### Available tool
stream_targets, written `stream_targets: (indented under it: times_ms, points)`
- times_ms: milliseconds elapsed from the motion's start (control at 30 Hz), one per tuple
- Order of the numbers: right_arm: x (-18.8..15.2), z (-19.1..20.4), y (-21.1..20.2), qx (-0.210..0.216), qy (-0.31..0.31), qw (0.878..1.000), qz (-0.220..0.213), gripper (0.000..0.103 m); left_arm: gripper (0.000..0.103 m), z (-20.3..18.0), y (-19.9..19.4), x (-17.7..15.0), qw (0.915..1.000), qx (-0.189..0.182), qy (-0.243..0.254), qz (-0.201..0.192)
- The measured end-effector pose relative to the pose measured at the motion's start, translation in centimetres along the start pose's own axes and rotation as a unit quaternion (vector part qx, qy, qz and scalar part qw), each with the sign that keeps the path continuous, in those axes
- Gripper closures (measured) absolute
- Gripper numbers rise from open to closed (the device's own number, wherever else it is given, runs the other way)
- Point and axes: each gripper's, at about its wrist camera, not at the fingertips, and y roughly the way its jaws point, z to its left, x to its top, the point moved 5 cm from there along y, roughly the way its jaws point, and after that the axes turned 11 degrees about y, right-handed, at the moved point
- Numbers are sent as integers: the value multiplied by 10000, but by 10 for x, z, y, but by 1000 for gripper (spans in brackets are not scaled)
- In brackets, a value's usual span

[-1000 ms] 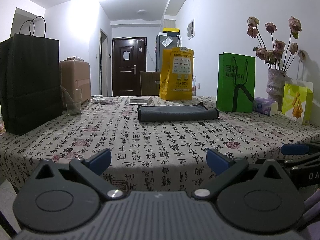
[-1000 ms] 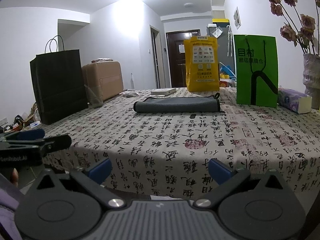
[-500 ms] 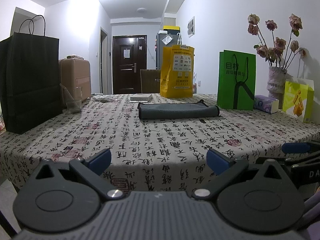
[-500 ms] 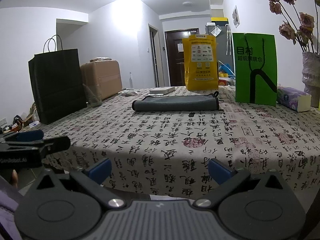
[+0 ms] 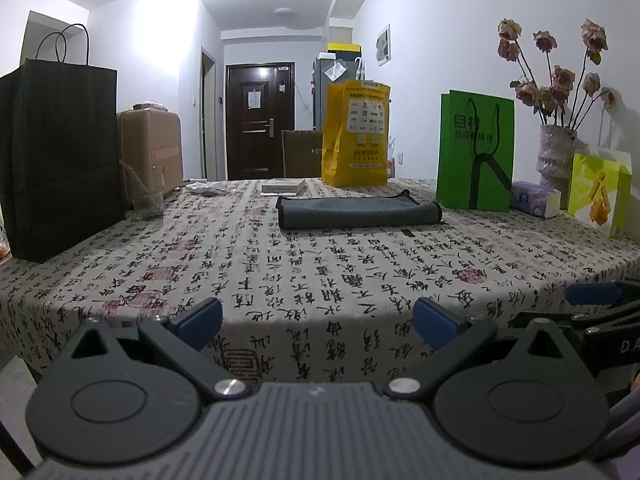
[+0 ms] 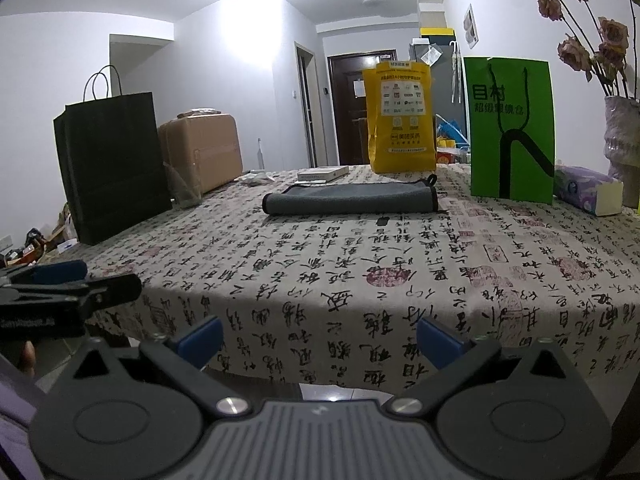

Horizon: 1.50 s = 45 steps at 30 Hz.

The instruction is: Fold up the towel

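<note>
A grey towel (image 5: 358, 213) lies folded into a long flat strip on the far middle of the table, which has a cloth printed with black characters (image 5: 304, 276). It also shows in the right wrist view (image 6: 352, 199). My left gripper (image 5: 318, 320) is open and empty, held low at the table's near edge, far from the towel. My right gripper (image 6: 320, 338) is open and empty, also at the near edge. Each gripper shows at the side of the other's view.
A black paper bag (image 5: 56, 156) and a glass (image 5: 146, 198) stand at the left. A yellow bag (image 5: 356, 132), a green bag (image 5: 474, 148), a tissue pack (image 5: 536, 199), a flower vase (image 5: 556, 156) and a lime bag (image 5: 598, 192) stand behind and to the right.
Both cameras have sunk slightly, so the table sits a little higher in view. The towel has not moved and both grippers stay open.
</note>
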Motion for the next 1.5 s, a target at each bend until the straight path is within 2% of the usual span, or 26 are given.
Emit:
stream_targets:
  times_ms: [233, 1367, 1500]
  points:
    - [-2, 1, 3, -7, 8, 10000, 63, 0, 0, 1, 6, -2, 9999, 41, -8, 163]
    - [-8, -4, 22, -120, -12, 9996, 250, 0, 0, -4, 21, -10, 9989, -78, 69, 451]
    - [-10, -4, 27, -148, -9, 9995, 270, 0, 0, -2, 29, -11, 9990, 24, 46, 441]
